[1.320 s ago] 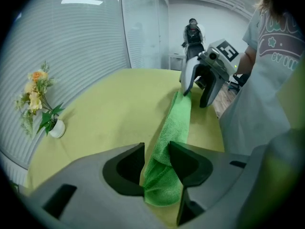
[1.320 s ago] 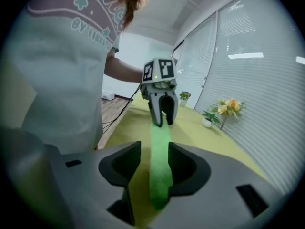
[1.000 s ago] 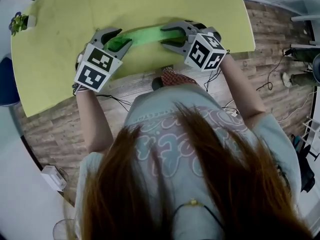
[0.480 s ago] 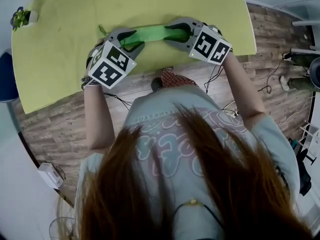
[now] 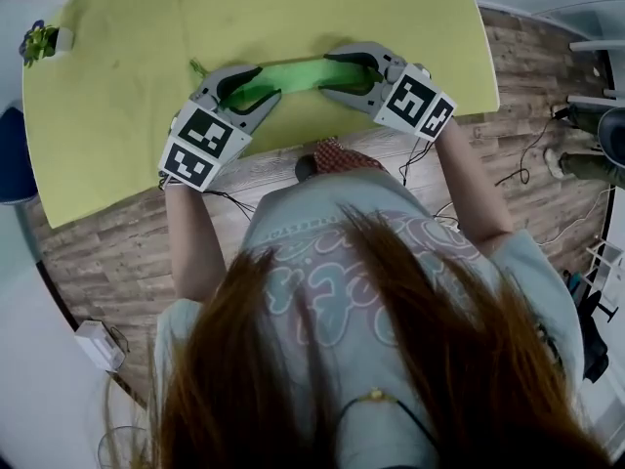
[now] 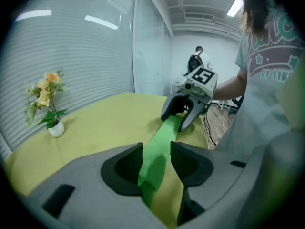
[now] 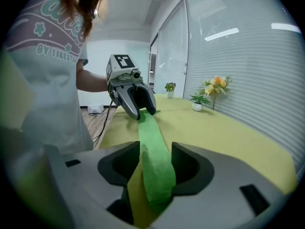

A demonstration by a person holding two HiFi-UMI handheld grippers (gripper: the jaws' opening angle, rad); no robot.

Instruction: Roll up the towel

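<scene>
Since a second ago: both marker cubes have turned, the left one most. The right gripper (image 5: 327,73) jaws have just been opening, with the green towel (image 5: 293,72) between them. The towel is strung from it to the left gripper (image 5: 256,88) as before.

Head view: the towel is a narrow rolled strip lying across the yellow-green table (image 5: 117,96), close to the near edge. One end sits in each gripper, and the grippers face each other. A small potted plant (image 5: 41,42) stands at the far left corner.

Left gripper view: the jaws are closed onto the towel's end, with cloth filling the gap from pad to pad. The strip runs away over the table to the right gripper. A vase of flowers (image 6: 50,123) stands on the table by the blinds.

Right gripper view: the thick rolled end lies between parted jaws. It rests against one pad, and a sliver of table shows beside the other (loose, not pinched). The strip leads to the left gripper, whose jaws straddle the far end. Flowering pots (image 7: 212,93) stand near the window
</scene>
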